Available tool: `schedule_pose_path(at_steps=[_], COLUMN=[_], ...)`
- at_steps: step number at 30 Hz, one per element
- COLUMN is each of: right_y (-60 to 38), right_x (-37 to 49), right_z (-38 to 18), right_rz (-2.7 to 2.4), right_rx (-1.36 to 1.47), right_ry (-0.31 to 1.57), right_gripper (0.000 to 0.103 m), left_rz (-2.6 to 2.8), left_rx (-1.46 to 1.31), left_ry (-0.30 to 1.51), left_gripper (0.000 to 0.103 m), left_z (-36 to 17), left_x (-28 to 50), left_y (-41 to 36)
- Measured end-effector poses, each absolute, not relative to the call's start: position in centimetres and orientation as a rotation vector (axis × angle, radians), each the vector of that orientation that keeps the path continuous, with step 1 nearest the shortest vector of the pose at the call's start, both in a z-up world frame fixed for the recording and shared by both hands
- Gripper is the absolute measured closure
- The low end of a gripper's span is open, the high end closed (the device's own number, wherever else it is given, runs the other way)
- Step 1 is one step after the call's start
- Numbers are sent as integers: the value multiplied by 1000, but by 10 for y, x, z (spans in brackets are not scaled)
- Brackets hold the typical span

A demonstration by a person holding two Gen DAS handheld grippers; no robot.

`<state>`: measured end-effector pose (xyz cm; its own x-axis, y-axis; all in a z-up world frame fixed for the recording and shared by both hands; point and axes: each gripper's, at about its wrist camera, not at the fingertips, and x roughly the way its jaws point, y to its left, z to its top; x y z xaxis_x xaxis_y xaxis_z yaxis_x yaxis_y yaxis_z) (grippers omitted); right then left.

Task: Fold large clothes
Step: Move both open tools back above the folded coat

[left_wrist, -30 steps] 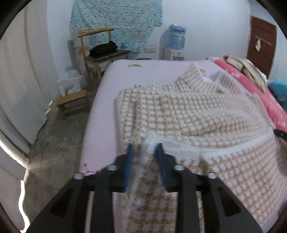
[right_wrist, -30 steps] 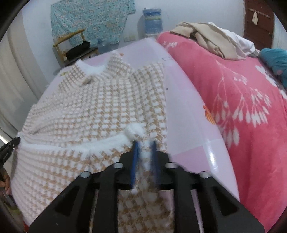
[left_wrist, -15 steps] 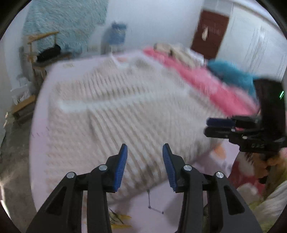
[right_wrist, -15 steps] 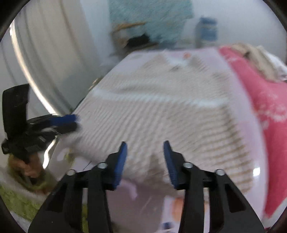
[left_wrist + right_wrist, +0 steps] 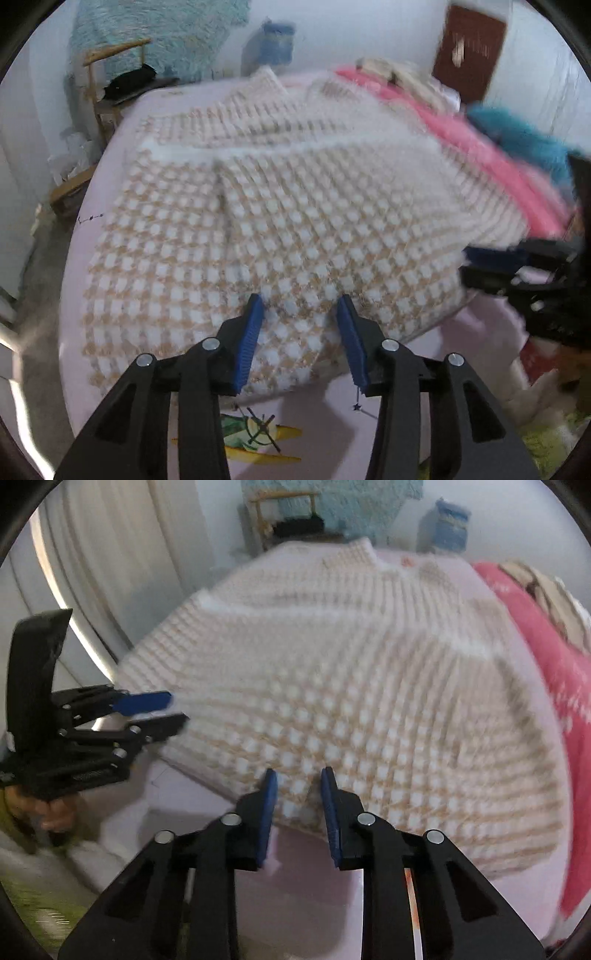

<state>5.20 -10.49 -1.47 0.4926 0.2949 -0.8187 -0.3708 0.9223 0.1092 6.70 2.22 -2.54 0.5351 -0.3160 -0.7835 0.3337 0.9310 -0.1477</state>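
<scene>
Both tongs are held apart and empty: left gripper and right gripper, jaws closing, at the near edge of the sweater, which stretches away ahead.

Tan-and-white houndstooth sweater on lilac sheet; pink floral blanket.

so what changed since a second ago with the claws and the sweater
Both claws let go of the white fold edge they were pinching and pulled back to the near hem of the checked sweater. The left claw has been opening; the right claw reopened, then has been closing, pads astride the hem. The sweater stays folded on the bed.
</scene>
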Motion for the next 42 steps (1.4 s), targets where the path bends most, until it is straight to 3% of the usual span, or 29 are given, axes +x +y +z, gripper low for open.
schedule_pose_path(at_steps=[4,8,14,18,23,26,29,33,37,42], right_y=[-130,-162,-194,-224,-238,-273,-275,-259,-233,-180], right_x=[45,55,50,57,51,65,75,84,110,149], right_z=[4,-35,-5,-39,-3,-25,-24,15,24,19], right_rz=[334,291,160,84,29,-33,-30,-36,83,274], right_rx=[-74,44,-14,106,70,178,170,113,169,161], right_ry=[947,1011,970,1037,953,992,1015,926,873,874], right_gripper=[80,80,80,80,80,80,80,65,57,52], left_rz=[-302,-258,-192,-201,-186,-136,-127,-103,-191,-372], left_rx=[2,-58,-25,-81,-78,-146,-190,-157,-150,-126], left_ry=[880,924,916,917,871,968,961,839,758,802], left_gripper=[61,61,61,61,61,59,59,59,59,59], left_z=[-5,-31,-14,-27,-5,-37,-25,16,39,28], left_x=[57,61,56,57,54,70,76,73,89,124], left_y=[53,77,91,102,107,125,131,129,103,37])
